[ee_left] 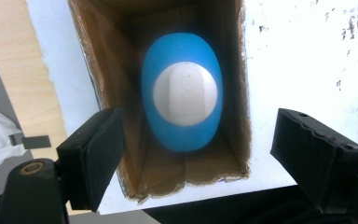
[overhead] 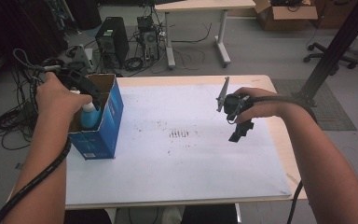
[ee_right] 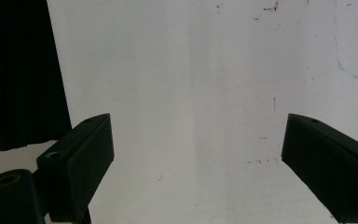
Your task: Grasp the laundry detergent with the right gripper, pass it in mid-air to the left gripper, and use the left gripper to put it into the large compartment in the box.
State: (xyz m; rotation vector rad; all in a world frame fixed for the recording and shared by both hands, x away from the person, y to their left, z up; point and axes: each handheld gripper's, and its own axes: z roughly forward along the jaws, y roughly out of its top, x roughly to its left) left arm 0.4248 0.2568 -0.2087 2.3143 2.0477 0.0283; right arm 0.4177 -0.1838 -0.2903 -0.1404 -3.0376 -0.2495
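Two risks stood out: the open left gripper (overhead: 85, 91), poised over the box (overhead: 103, 122) at frame left, could snag a flap or tip it, judging by the tight fit around the bottle (ee_left: 182, 93) standing inside. Right gripper (overhead: 239, 122), mid-frame, hung open, empty, angled down over the mat (overhead: 177, 158).

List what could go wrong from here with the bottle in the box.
1. The left gripper hangs open above the blue bottle, standing inside the narrow cardboard box; its wide jaws could catch the box walls going down.
2. The box stands near the table's left edge, so a snag might tip or push it off.
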